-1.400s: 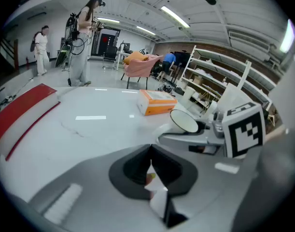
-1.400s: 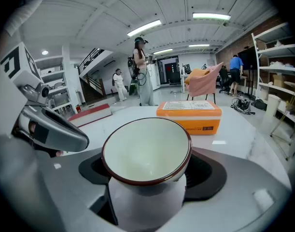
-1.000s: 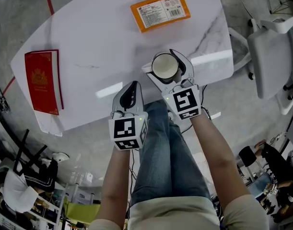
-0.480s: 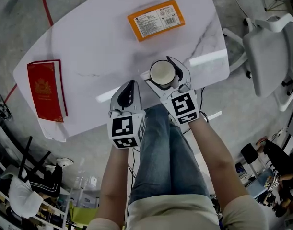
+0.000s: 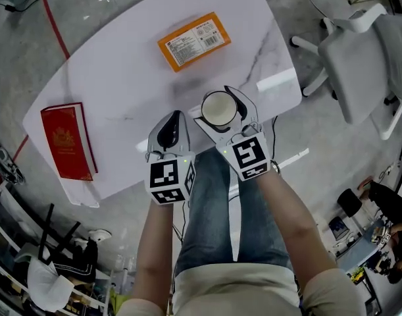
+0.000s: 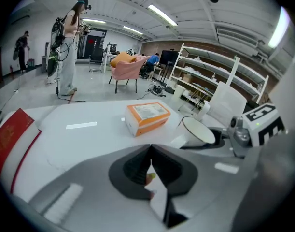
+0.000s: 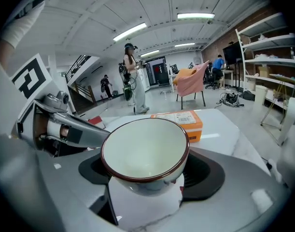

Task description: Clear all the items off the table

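Observation:
My right gripper [image 5: 222,110] [image 7: 146,178] is shut on a white bowl with a dark red rim [image 5: 218,108] [image 7: 145,150], held a little above the near edge of the white marble table [image 5: 128,84]. The same bowl [image 6: 197,131] shows at the right of the left gripper view. My left gripper [image 5: 170,129] [image 6: 149,159] is shut with nothing in it, just left of the bowl. An orange box [image 5: 193,41] [image 6: 147,118] [image 7: 183,121] lies flat at the table's far side. A red book [image 5: 68,141] [image 6: 10,138] lies at the left end.
A white chair [image 5: 365,64] stands right of the table. The person's legs in jeans [image 5: 217,203] are below the grippers. Red tape [image 5: 52,18] runs on the floor at the upper left. People, chairs and shelving stand far off in the room.
Both grippers have risen slightly, the right one lifting the bowl with it. The head view has swung, so the table, box and book sit lower and more to the left.

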### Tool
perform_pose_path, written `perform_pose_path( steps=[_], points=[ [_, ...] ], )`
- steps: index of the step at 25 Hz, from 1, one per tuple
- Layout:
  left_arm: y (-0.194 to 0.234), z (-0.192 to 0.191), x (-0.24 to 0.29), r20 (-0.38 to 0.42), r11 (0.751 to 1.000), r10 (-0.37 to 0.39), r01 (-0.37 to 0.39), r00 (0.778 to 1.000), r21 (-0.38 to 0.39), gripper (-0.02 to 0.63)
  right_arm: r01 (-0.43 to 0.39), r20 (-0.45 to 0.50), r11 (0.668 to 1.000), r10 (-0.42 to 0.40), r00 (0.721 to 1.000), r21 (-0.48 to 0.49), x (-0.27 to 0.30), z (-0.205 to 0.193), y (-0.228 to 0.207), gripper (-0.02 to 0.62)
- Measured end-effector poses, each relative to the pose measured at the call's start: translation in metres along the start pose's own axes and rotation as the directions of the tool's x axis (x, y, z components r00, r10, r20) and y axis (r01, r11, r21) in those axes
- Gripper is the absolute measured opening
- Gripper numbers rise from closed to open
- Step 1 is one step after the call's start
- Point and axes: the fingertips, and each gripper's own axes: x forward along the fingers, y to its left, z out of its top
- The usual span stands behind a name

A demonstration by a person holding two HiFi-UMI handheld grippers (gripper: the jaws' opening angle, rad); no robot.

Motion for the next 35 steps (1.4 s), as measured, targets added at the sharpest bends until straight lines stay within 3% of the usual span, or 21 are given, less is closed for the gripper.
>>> perform_pose_path(
  steps=[8,21,35],
  points=[
    [-0.025,0.017,0.012,0.020,0.999,-0.018,0.017,1.000,0.034,0.009,0.061,0.029,0.997,-0.063,0.998,0.041,-0.019,0.009,-0.030,0.403],
    [-0.090,0.036,0.032,0.042,0.999,-0.001,-0.001,0.999,0.042,0.009,0.057,0.081,0.998,-0.059,0.995,0.018,-0.055,0.027,-0.088,0.403],
    [-0.186,0.058,0.066,0.029,0.995,-0.053,0.051,0.998,0.083,0.009,0.145,0.100,0.986,-0.153,0.983,0.088,-0.125,0.029,-0.182,0.403]
  ],
)
